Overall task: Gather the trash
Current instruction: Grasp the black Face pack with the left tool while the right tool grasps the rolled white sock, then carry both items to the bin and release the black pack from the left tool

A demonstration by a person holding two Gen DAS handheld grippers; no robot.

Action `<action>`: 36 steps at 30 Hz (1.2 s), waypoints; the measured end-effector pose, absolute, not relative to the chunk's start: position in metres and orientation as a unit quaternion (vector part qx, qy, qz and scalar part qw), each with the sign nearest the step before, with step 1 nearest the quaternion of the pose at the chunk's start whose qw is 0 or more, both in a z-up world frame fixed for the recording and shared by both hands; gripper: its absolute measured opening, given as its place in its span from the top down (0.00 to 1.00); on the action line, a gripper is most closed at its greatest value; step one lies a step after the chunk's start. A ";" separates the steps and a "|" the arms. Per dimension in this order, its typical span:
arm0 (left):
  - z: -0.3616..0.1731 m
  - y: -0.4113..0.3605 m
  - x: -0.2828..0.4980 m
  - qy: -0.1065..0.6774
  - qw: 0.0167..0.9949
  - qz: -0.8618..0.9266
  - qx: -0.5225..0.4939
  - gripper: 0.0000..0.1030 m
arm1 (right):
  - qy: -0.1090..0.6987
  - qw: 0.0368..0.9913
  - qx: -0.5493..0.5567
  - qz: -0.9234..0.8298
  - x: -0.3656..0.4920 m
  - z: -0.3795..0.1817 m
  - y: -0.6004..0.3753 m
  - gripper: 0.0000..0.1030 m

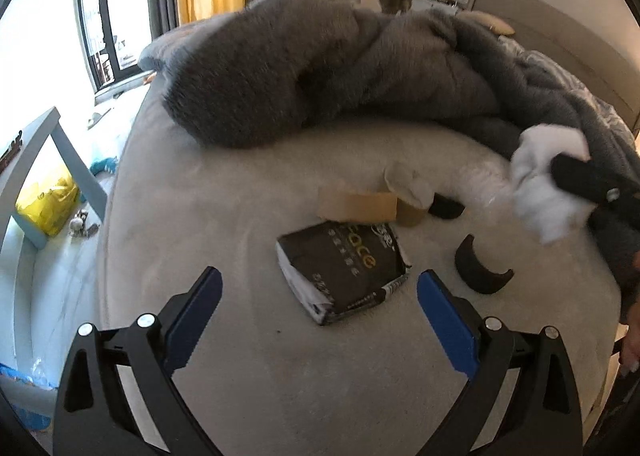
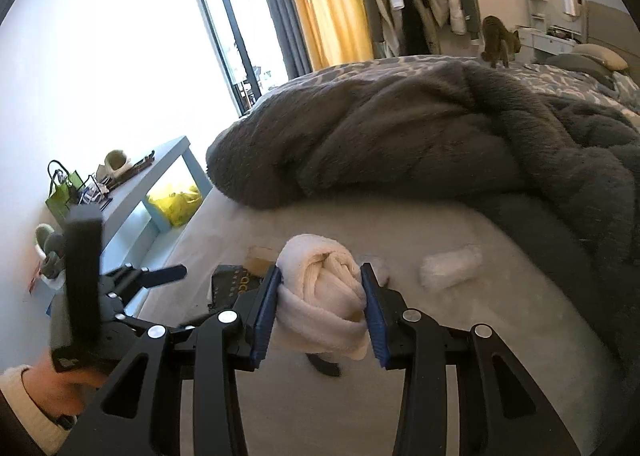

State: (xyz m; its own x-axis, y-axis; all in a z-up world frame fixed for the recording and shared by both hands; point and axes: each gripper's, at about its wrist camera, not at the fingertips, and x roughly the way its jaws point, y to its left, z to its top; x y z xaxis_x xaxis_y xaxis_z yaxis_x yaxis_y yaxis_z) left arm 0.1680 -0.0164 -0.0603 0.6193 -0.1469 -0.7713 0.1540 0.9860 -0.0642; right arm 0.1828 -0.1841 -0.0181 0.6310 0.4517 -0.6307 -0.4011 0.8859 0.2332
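Bed sheet point(image 1: 240, 216) holds one dark packet point(image 1: 344, 276), one cardboard piece point(image 1: 356, 206). Right gripper point(image 2: 322, 304) pinches one white rolled cloth point(image 2: 320, 296) above it; left gripper point(image 1: 320, 312) spread, empty.

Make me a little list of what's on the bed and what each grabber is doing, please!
place: bed with a grey fluffy blanket
right gripper: shut on a rolled white cloth
left gripper: open, empty, above the dark packet
also on bed: cardboard piece, curved dark piece
far off: cat
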 end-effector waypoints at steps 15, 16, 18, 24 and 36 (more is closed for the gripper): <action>-0.080 -0.037 0.186 0.445 0.895 -0.025 0.001 0.04 | 0.363 0.902 0.051 0.228 0.174 -0.022 -0.215 0.60; -0.080 -0.039 0.188 0.444 0.896 -0.021 0.002 0.04 | 0.363 0.902 0.052 0.227 0.174 -0.023 -0.216 0.60; -0.081 -0.043 0.191 0.443 0.897 -0.019 0.005 0.04 | 0.365 0.902 0.051 0.224 0.173 -0.024 -0.219 0.60; -0.087 -0.042 0.197 0.452 0.892 -0.022 0.001 0.15 | 0.373 0.900 0.059 0.217 0.174 -0.027 -0.225 0.60; -0.073 -0.022 0.184 0.474 0.876 -0.087 0.006 0.28 | 0.359 0.905 0.059 0.221 0.162 -0.008 -0.209 0.60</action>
